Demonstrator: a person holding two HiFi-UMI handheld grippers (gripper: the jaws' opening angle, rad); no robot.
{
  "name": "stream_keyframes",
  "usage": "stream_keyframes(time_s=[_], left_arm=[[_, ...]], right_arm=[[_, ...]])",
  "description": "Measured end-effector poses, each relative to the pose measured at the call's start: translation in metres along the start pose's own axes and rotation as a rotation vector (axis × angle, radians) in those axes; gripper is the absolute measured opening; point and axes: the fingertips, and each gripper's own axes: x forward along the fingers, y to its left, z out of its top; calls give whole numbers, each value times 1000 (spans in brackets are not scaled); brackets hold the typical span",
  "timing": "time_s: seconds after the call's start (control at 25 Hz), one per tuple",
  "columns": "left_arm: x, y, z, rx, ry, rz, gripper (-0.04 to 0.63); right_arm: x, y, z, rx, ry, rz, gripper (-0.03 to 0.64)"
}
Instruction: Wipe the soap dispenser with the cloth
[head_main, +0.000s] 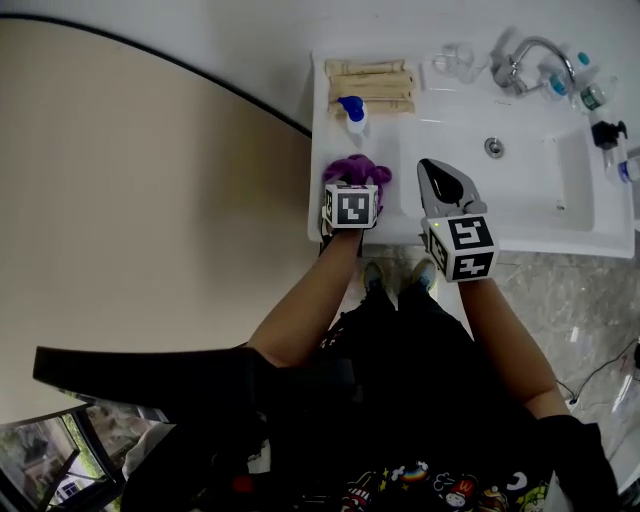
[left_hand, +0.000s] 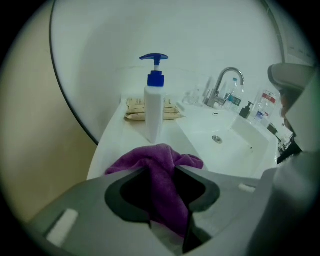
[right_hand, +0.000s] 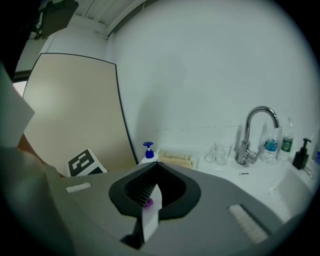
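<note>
The soap dispenser (head_main: 353, 113), a white bottle with a blue pump, stands upright on the left ledge of the white sink (head_main: 520, 215). In the left gripper view the soap dispenser (left_hand: 154, 112) is straight ahead, a short way beyond the jaws. My left gripper (head_main: 352, 185) is shut on a crumpled purple cloth (head_main: 356, 166), which bulges out past the jaws as the cloth (left_hand: 161, 160) over the ledge. My right gripper (head_main: 433, 168) hovers over the sink's front rim, shut with nothing in it. In the right gripper view the dispenser (right_hand: 148, 152) peeks over the shut jaws of that gripper (right_hand: 155, 166).
Folded beige towels (head_main: 372, 82) lie behind the dispenser. A chrome faucet (head_main: 525, 55), clear glasses (head_main: 455, 60), several bottles (head_main: 590, 85) and a black pump bottle (head_main: 608, 132) line the back and right of the basin with its drain (head_main: 493, 147).
</note>
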Motion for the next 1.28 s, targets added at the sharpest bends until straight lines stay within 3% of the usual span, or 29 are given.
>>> stream_keyframes(time_s=[0.28, 0.68, 1.16, 1.28], left_arm=[[2, -4, 3, 42, -36, -11, 104], [-33, -4, 70, 77, -270, -10, 92], [-93, -7, 129, 97, -466, -15, 92], [-97, -3, 138, 114, -480, -15, 92]], right_arm=[[6, -10, 0, 15, 10, -10, 25], [8, -12, 3, 1, 10, -17, 25], [28, 5, 22, -20, -25, -9, 25], [30, 10, 25, -21, -27, -11, 25]])
